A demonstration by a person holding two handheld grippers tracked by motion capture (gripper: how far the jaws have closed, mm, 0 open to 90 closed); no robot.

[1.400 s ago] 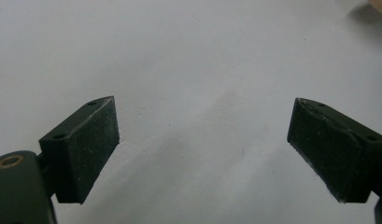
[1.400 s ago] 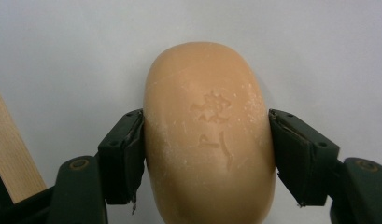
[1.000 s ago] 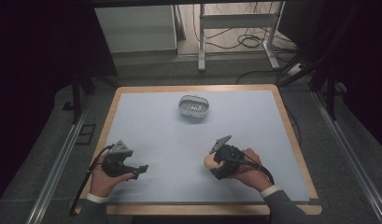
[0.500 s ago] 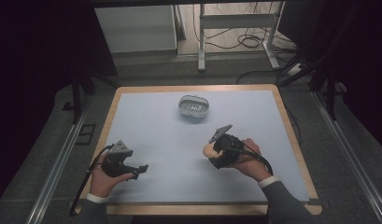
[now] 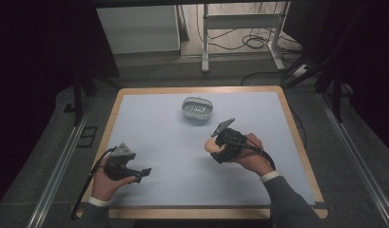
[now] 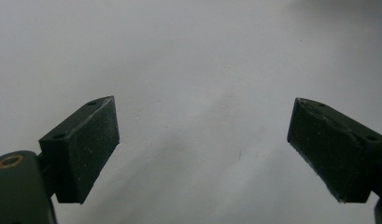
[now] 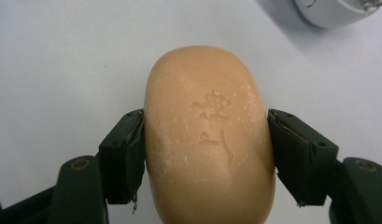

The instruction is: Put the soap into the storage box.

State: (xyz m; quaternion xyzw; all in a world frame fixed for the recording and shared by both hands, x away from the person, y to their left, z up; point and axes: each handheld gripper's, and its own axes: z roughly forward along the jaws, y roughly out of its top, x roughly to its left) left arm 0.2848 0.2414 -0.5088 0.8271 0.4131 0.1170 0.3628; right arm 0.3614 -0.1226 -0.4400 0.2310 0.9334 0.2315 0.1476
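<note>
- The soap bar [image 7: 209, 135] you are gripping is looking waxy and matt, peach-toned, with a stamped mark and a dusting of pale powdery scuffs across its smooth skin.
- The pads [image 7: 124, 154] of your right gripper [image 5: 219, 148] pressing on its sides are showing as dull black rubber, slightly frayed at the lower edges.
- Your left gripper [image 6: 205, 149] is showing the same matt black pads, speckled with fine dust.
- The table [image 5: 154, 128] is wearing a smooth, matt pale-grey covering, faintly smudged, with a light wooden rim showing around it.
- The soap dish [image 5: 197, 109] lying far from you is looking like smooth grey plastic with a soft sheen.
</note>
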